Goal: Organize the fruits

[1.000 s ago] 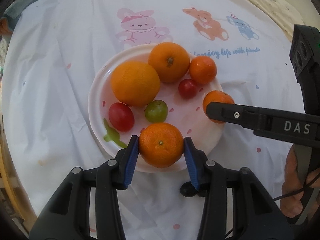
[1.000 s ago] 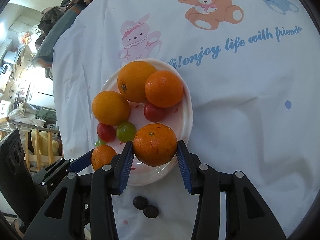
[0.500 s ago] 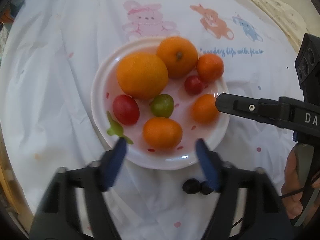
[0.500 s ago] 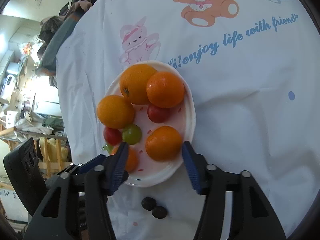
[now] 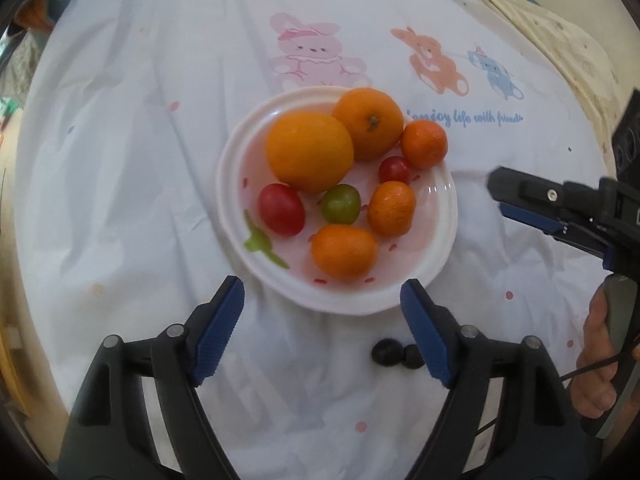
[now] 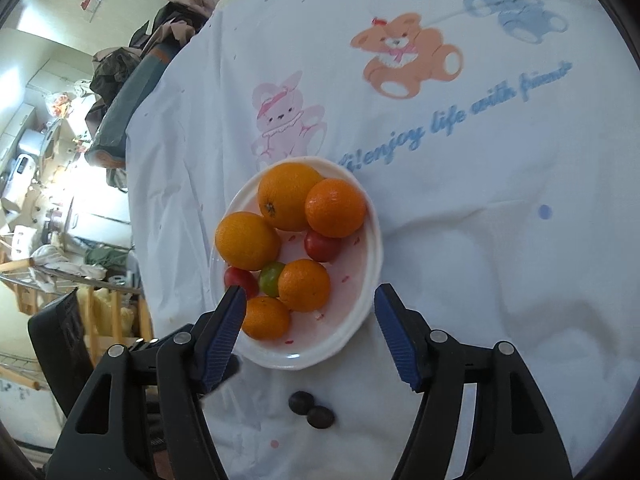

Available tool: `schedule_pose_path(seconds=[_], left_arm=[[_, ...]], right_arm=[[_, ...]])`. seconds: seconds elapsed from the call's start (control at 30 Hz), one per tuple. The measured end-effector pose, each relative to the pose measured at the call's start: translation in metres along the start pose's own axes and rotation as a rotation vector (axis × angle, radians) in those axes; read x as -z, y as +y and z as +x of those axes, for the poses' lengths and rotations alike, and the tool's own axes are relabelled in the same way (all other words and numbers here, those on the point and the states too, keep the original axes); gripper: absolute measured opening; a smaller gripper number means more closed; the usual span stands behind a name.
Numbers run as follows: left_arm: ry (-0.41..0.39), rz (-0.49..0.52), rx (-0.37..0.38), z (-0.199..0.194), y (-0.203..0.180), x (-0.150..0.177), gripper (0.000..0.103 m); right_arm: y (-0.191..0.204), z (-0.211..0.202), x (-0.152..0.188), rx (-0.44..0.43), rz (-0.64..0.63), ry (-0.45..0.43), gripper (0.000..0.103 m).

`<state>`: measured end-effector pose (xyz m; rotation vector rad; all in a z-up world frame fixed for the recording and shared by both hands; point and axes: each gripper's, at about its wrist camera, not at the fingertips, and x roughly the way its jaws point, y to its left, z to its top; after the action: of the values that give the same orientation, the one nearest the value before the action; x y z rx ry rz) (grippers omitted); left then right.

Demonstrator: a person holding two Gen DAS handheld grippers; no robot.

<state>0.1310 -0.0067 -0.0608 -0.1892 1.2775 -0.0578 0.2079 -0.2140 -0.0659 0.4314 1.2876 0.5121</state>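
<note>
Hovering just below the white plate [image 5: 440, 184] in the left wrist view, the left gripper [image 5: 322, 296] has its blue pads spread wide with nothing between them. The right gripper [image 6: 306, 302] is likewise wide open and empty, its tips flanking the plate's lower rim. All the fruit sits on the plate at frame centre, with the nearest mandarin [image 5: 344, 251] straight above the left fingers' gap. Two dark small objects [image 5: 396, 354] lie on the cloth [image 5: 120, 160] lower right, closer to the left gripper's right pad.
</note>
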Motion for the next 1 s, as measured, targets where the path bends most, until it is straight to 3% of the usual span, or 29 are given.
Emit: schedule_pose_path(seconds=[0.2, 0.33, 0.5, 0.57, 0.8, 0.9, 1.0], left_arm=[[0.031, 0.021, 0.002, -0.004, -0.004, 0.019, 0.077], [0.111, 0.044, 0.046, 0.009, -0.014, 0.035, 0.054], [0.162, 0.106, 0.012, 0.032, -0.029, 0.042, 0.052], [0.177, 0.103, 0.016, 0.041, -0.031, 0.042, 0.046], [0.137, 0.186, 0.016, 0.049, -0.052, 0.041, 0.043], [0.141, 0.174, 0.047, 0.052, -0.052, 0.037, 0.035], [0.154, 0.141, 0.078, 0.056, -0.051, 0.033, 0.034]], right_arm=[[-0.002, -0.028, 0.018, 0.053, 0.005, -0.025, 0.069], [-0.012, -0.037, 0.035, 0.108, 0.022, -0.009, 0.069], [-0.028, -0.044, 0.055, 0.081, 0.098, 0.003, 0.069], [-0.03, -0.044, 0.058, 0.091, 0.1, 0.001, 0.069], [-0.034, -0.041, 0.058, 0.085, 0.113, 0.008, 0.069], [-0.034, -0.039, 0.058, 0.084, 0.113, 0.014, 0.069], [-0.033, -0.036, 0.058, 0.091, 0.106, 0.022, 0.069]])
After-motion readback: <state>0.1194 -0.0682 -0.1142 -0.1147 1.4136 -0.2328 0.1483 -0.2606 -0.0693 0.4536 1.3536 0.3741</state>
